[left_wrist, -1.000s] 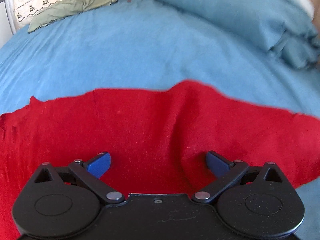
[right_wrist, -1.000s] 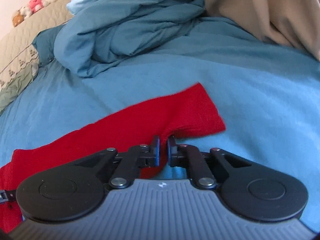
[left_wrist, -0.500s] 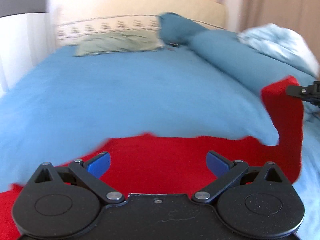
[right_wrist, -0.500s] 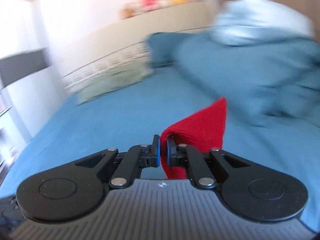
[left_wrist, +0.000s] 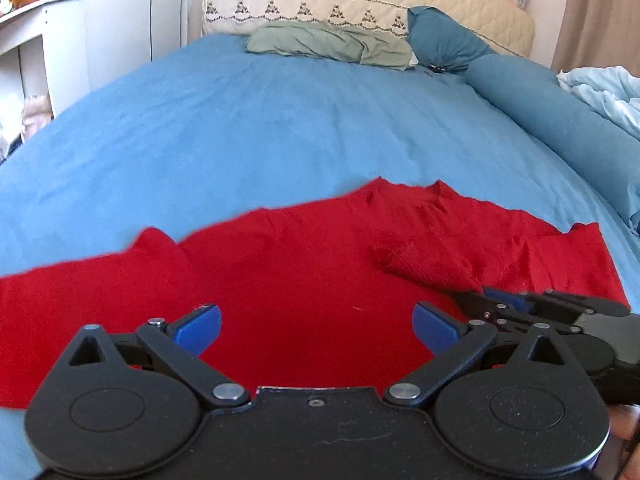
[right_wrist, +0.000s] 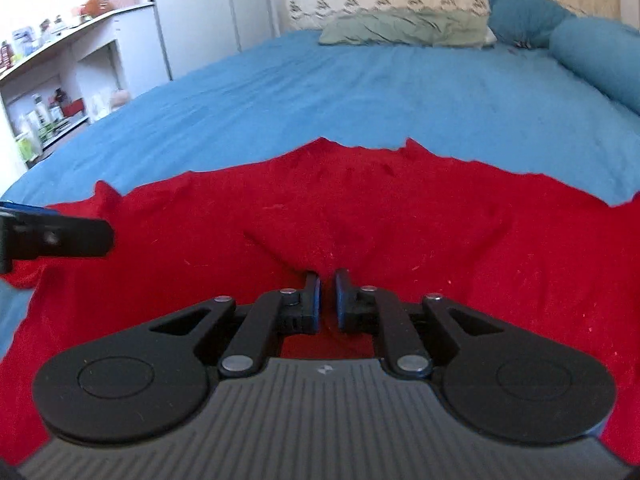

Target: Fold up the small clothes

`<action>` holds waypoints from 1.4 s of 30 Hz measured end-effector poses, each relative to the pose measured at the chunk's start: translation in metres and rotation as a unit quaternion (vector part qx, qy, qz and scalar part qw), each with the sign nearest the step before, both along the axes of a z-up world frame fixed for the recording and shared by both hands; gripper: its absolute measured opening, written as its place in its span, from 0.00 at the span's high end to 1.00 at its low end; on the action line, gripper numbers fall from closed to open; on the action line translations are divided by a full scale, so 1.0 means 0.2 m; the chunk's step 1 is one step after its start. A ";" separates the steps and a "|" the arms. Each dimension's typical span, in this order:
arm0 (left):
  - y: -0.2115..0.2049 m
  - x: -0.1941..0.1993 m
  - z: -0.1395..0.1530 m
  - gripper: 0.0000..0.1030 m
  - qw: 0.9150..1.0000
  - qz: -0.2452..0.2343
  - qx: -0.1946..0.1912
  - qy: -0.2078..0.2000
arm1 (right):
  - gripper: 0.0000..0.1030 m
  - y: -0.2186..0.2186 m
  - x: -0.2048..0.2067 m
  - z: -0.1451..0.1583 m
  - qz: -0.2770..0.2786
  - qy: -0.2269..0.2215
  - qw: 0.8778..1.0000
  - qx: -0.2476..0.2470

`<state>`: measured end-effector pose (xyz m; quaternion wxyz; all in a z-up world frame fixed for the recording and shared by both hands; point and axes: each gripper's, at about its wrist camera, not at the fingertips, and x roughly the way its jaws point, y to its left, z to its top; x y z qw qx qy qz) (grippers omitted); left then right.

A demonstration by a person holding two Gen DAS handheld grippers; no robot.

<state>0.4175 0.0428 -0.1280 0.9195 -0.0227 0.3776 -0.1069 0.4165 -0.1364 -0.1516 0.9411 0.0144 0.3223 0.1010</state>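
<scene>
A red knit garment (left_wrist: 300, 264) lies spread across the blue bed sheet (left_wrist: 280, 128). One sleeve end (left_wrist: 424, 264) is folded over onto its body. My right gripper (left_wrist: 486, 298) sits low at that sleeve end. In the right wrist view, my right gripper (right_wrist: 328, 280) has its jaws opening, with a narrow gap between the pads. The red garment (right_wrist: 400, 208) lies under the tips, and the pads do not press on it. My left gripper (left_wrist: 316, 320) hovers wide open over the middle of the garment, holding nothing. One of its fingers (right_wrist: 60, 236) shows at the left.
A green pillow (left_wrist: 328, 42), a teal cushion (left_wrist: 440, 40) and a blue bolster (left_wrist: 560, 112) lie at the head and right of the bed. A crumpled light blue duvet (left_wrist: 608, 92) is at far right. White shelves (right_wrist: 60, 80) stand to the left.
My right gripper swung the lifted sleeve end across and laid it on the garment's body, and its jaws have parted. My left gripper shifted sideways over the garment and stayed open.
</scene>
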 end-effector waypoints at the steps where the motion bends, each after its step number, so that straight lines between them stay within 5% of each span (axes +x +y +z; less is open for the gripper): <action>1: -0.02 0.00 -0.01 0.00 1.000 -0.005 -0.005 0.001 | 0.42 0.01 0.01 0.03 0.007 -0.007 1.000 -0.006; 4: -0.09 0.00 -0.01 0.00 0.999 -0.027 -0.032 0.002 | 0.19 -0.04 -0.09 0.12 0.013 -0.051 0.998 -0.035; 12: -0.43 0.12 -0.05 0.04 0.997 -0.034 -0.076 0.010 | 0.10 -0.40 -0.27 0.25 -0.028 -0.072 0.994 -0.077; 17: -0.53 0.27 -0.13 0.23 0.998 0.011 -0.057 0.024 | 0.10 -0.56 -0.38 0.24 -0.053 -0.065 0.994 -0.069; 20: -0.50 0.31 -0.18 0.51 0.998 0.042 -0.034 0.039 | 0.10 -0.62 -0.43 0.23 -0.059 -0.065 0.994 -0.059; 23: -0.42 0.23 -0.18 0.64 0.996 0.057 -0.059 0.040 | 0.10 -0.65 -0.45 0.22 -0.067 -0.069 0.994 -0.053; 27: -0.31 0.10 -0.17 0.63 0.992 0.072 -0.092 0.042 | 0.10 -0.66 -0.48 0.18 -0.078 -0.066 0.993 -0.055; 31: -0.28 0.07 -0.19 0.32 0.987 0.050 -0.146 0.041 | 0.10 -0.69 -0.51 0.13 -0.104 -0.047 0.992 -0.062; 34: -0.33 0.12 -0.19 0.31 0.986 0.049 -0.152 0.041 | 0.05 -0.72 -0.52 0.11 -0.134 -0.032 0.988 -0.075; 35: -0.35 0.13 -0.19 0.34 0.987 0.056 -0.145 0.040 | 0.05 -0.73 -0.52 0.10 -0.142 -0.027 0.986 -0.079; 39: -0.37 0.21 -0.20 0.96 0.987 0.083 -0.135 0.035 | 0.04 -0.76 -0.49 0.05 -0.153 0.000 0.983 -0.098; 42: -0.32 0.22 -0.13 0.96 0.983 0.097 -0.156 0.006 | 0.04 -0.78 -0.43 0.03 -0.153 0.009 0.983 -0.102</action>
